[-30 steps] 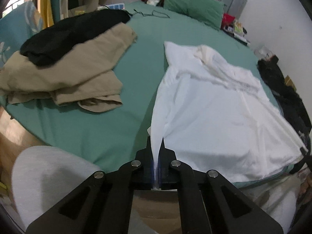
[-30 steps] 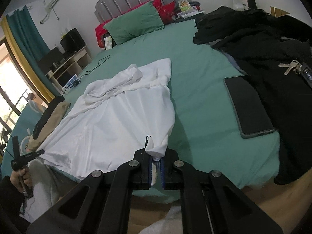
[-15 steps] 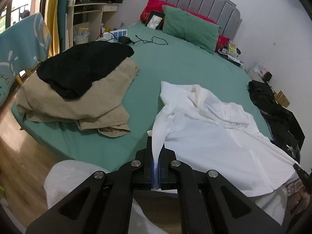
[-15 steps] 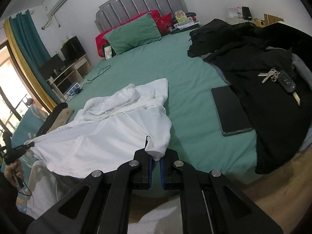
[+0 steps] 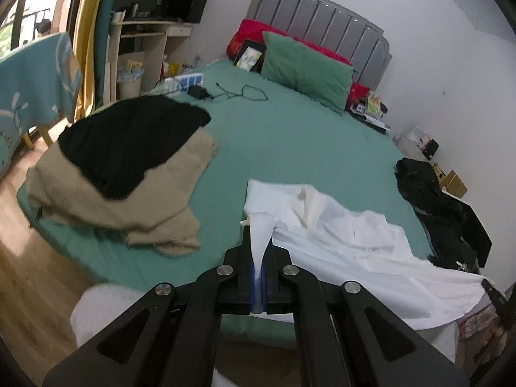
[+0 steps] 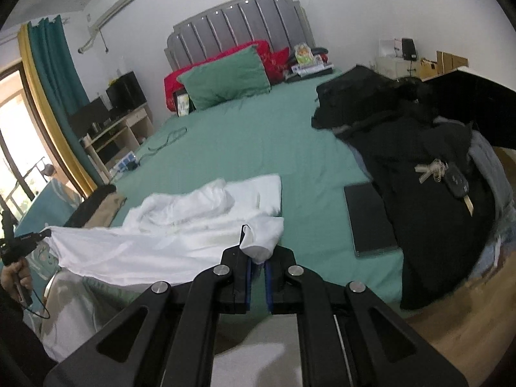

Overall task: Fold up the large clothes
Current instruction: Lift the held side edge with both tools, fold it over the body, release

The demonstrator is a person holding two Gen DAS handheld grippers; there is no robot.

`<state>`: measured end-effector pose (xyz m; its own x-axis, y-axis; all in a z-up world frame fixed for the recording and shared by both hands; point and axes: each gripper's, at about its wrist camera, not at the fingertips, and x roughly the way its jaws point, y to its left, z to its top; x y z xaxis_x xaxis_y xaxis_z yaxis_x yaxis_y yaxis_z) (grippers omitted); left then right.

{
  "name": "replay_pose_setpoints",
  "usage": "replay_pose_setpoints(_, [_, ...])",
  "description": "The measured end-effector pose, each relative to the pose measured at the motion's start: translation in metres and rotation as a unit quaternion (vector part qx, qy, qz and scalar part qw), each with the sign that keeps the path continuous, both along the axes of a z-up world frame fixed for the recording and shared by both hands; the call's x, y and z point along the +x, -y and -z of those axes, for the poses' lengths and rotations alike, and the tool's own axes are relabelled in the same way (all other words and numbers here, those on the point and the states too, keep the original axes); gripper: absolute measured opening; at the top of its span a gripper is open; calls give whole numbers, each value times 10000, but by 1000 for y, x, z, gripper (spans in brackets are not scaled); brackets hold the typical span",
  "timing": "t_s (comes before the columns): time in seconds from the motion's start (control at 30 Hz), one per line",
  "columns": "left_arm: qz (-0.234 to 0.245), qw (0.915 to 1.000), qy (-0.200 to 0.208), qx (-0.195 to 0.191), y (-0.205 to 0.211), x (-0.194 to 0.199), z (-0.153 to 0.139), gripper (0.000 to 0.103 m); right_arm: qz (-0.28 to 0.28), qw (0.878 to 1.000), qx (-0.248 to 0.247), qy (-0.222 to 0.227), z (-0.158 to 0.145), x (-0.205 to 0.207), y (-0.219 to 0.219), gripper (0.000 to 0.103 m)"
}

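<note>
Left wrist view, left to right:
- Tan garment (image 5: 122, 200), folded, near-left part of the green bed (image 5: 290, 148); a black garment (image 5: 129, 142) lies on top of it.
- Power strip (image 5: 185, 80) and black cable (image 5: 242, 92), far left of the bed.
- Left gripper (image 5: 258, 251), near centre: jaws pressed together, pinching a corner of the white garment (image 5: 348, 242).
- White garment: near edge lifted and stretched between the two grippers; far part bunched and resting on the bed.
- Green pillow (image 5: 303, 67) against red cushions and a grey headboard (image 5: 322, 29), far centre.
- Black clothing pile (image 5: 445, 213), right edge of the bed.

Right wrist view, left to right:
- Left gripper (image 6: 43, 233) seen at far left, holding the stretched corner.
- White garment (image 6: 180, 232), near centre-left.
- Right gripper (image 6: 258, 254): jaws nearly closed, pinching the garment's opposite corner, which bunches between the pads.
- Dark tablet (image 6: 367, 219), flat on the bed just right of the garment.
- Keys with a car fob (image 6: 445, 174) on the black clothing pile (image 6: 419, 167), right.
</note>
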<state>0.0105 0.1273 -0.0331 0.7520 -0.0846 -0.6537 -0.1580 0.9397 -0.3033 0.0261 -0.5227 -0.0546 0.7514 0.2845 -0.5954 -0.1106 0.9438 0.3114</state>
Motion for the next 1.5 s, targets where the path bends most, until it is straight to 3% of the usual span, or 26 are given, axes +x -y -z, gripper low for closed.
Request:
replay_pose_setpoints(0.23, [-135,9987,418,-252,0,50,-5,3,18,9994,23,351,-5,65,-3,6])
replay_pose_setpoints(0.43, [-355,9980,396,-326,0,100,10,3,107,9988,299,368,7,124,0,6])
replay_pose_setpoints(0.6, [-380,9978,104,-540,-5,154,40,3,198,9991,277,263,33,171,-3,7])
replay_pose_setpoints(0.87, [-345,9978,-531,-211,3,227,88,3,474,9989,-24,-64,84,234,-18,7])
replay_pose_setpoints(1.0, [-362,9941,-1014,-86,7,256,115,3,697,9964,-471,-137,105,252,-30,9])
replay_pose_setpoints(1.03, [-400,9929,-1117,-61,6,264,124,4,734,9959,-478,-224,110,257,-33,11])
replay_pose_setpoints(1.1, [-447,9918,-1194,-90,2,270,133,14,785,9944,-608,-364,119,264,-36,26])
replay_pose_setpoints(1.17, [-647,9913,-1145,-108,-4,267,133,39,883,9920,-686,-583,125,267,-35,59])
replay_pose_setpoints(1.27, [-889,9913,-962,-123,-12,252,121,44,1099,9903,-697,-482,119,252,-30,64])
replay_pose_setpoints(1.37, [-820,9929,-858,21,-5,233,110,49,1284,9884,-718,-370,108,232,-26,71])
replay_pose_setpoints(1.5, [-52,9952,-970,83,33,214,107,49,788,9961,240,-330,104,220,-30,73])
